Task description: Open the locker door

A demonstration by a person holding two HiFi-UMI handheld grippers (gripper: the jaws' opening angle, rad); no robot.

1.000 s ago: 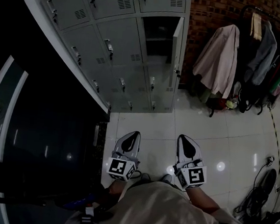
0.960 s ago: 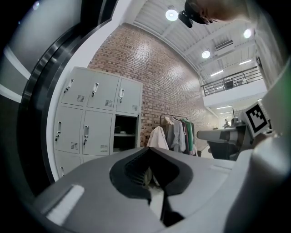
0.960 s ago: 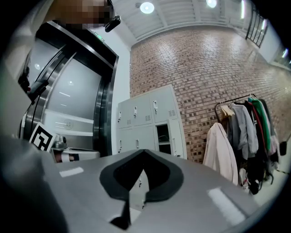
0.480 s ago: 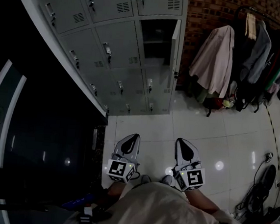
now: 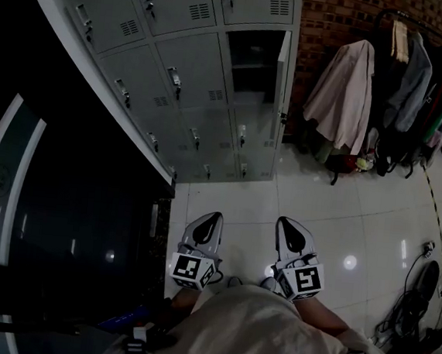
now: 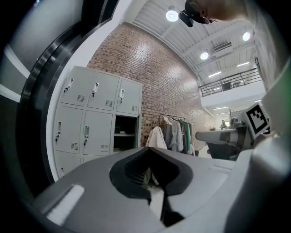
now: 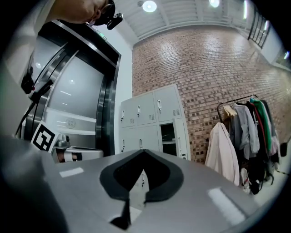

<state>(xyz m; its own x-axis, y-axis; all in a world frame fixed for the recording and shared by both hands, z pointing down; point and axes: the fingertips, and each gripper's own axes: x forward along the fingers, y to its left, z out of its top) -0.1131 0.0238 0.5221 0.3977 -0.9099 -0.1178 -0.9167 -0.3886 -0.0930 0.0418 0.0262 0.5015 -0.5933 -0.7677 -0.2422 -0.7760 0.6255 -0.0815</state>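
The grey locker bank [image 5: 185, 68] stands far ahead across the floor. Its middle-row right compartment [image 5: 256, 59] is open, and its door [image 5: 281, 73] is swung out edge-on to the right. All other doors are closed. My left gripper [image 5: 214, 217] and right gripper [image 5: 287, 222] hang side by side low in front of the person, over the white floor tiles and well short of the lockers. Both are shut with nothing between their jaws. The open compartment [image 6: 125, 134] shows beyond the left gripper [image 6: 148, 150], and the same compartment [image 7: 167, 134] beyond the right gripper [image 7: 143, 152].
A brick wall [image 5: 338, 12] stands right of the lockers, with a rack of hanging coats [image 5: 393, 80] in front of it. A dark glass door with metal frames [image 5: 62, 211] fills the left. Cables [image 5: 419, 300] lie on the floor at the right.
The head view has swayed slightly. Both grippers stay shut in the same low place, and the locker door stands as before.
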